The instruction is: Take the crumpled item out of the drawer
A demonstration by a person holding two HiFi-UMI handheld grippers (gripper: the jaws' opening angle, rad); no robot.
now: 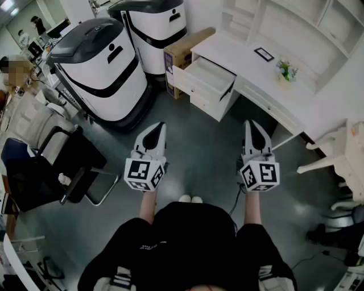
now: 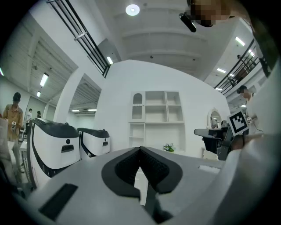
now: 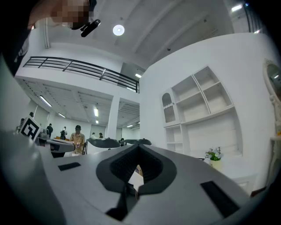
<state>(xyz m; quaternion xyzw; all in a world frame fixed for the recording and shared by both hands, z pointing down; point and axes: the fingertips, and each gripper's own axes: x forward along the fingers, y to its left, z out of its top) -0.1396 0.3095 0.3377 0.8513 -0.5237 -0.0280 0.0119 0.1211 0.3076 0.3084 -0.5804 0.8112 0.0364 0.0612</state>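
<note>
Head view: left gripper [image 1: 161, 126] and right gripper [image 1: 250, 123] held side by side, well apart from open white drawer [image 1: 207, 77] under white tabletop [image 1: 244, 59], upper centre. Crumpled item not discernible inside. Only gripper views show black ribbed pads [image 2: 151, 165] meeting, both grippers closed on nothing, plus round ceiling lights [image 2: 132, 9].

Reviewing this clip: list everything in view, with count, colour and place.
Desk: one, white, upper right.
Drawer: one, white, open at desk's left end; contents unclear.
Shelf unit: one, white, above desk.
Potted plant: one, green, on desk.
Frame: one, dark, on desk.
Cardboard box: one, brown, left of desk.
Machines: two, white with black tops, upper left.
Office chairs: black, left edge; count unclear.
Chair: one, white, far right.
Left claw: one, white, shut, empty, over floor.
Right claw: one, white, shut, empty, over floor.
</note>
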